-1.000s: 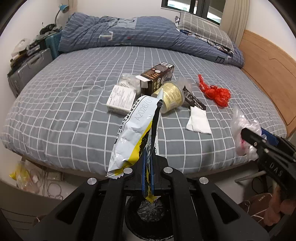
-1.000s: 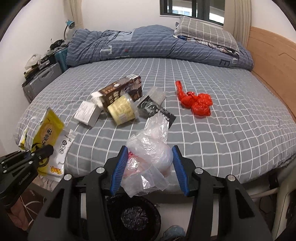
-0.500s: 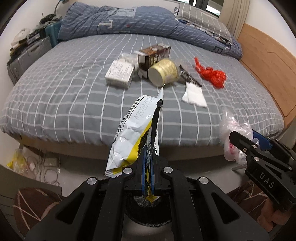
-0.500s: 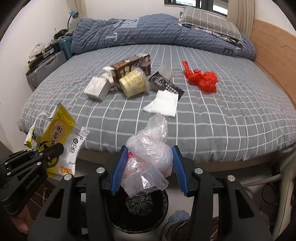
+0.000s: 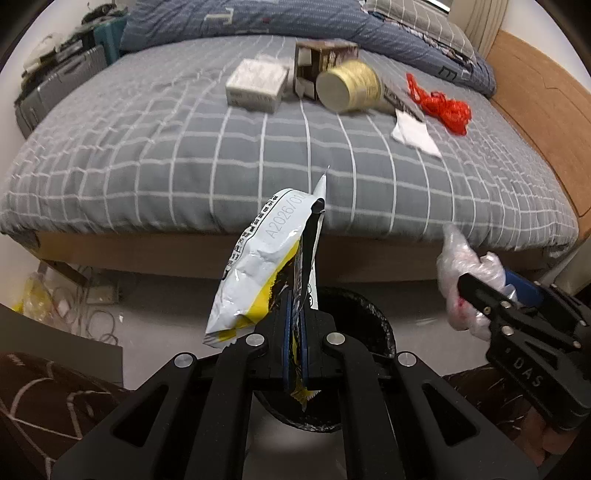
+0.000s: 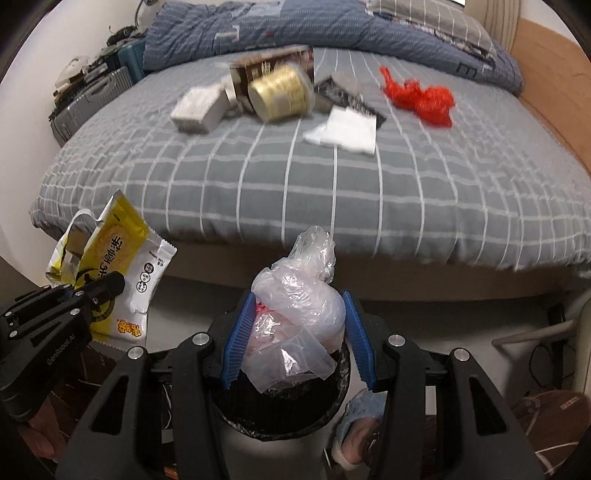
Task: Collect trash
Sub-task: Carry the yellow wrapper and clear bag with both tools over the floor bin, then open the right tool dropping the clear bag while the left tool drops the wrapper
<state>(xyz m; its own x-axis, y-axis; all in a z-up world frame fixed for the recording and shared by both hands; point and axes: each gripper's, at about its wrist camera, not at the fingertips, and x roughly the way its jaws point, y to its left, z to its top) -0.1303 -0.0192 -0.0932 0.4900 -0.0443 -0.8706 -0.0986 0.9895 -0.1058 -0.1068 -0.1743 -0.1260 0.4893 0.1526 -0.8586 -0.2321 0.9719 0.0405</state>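
Observation:
My left gripper (image 5: 295,321) is shut on a white and yellow snack wrapper (image 5: 266,262), held upright above a black-lined trash bin (image 5: 373,332) on the floor. My right gripper (image 6: 299,328) is shut on a crumpled clear plastic bag (image 6: 299,314) right over the same trash bin (image 6: 280,417). Each gripper shows at the edge of the other view: right gripper (image 5: 476,291), left gripper (image 6: 107,288) with the wrapper (image 6: 114,280). On the bed lie a white box (image 5: 256,86), a brown carton (image 5: 325,64), a gold cup (image 5: 351,86), a white napkin (image 5: 415,134) and a red bag (image 5: 443,107).
The grey checked bed (image 5: 184,147) fills the upper half, with a folded duvet (image 5: 258,18) behind. Suitcases (image 5: 55,92) stand at the left wall. Cables and a yellow bag (image 5: 37,299) lie under the bed edge. A wooden headboard (image 5: 535,92) runs at the right.
Both grippers have come down and back from the bed toward the floor; the bin is larger and lies under the held wrapper and plastic bag. Both grips are unchanged.

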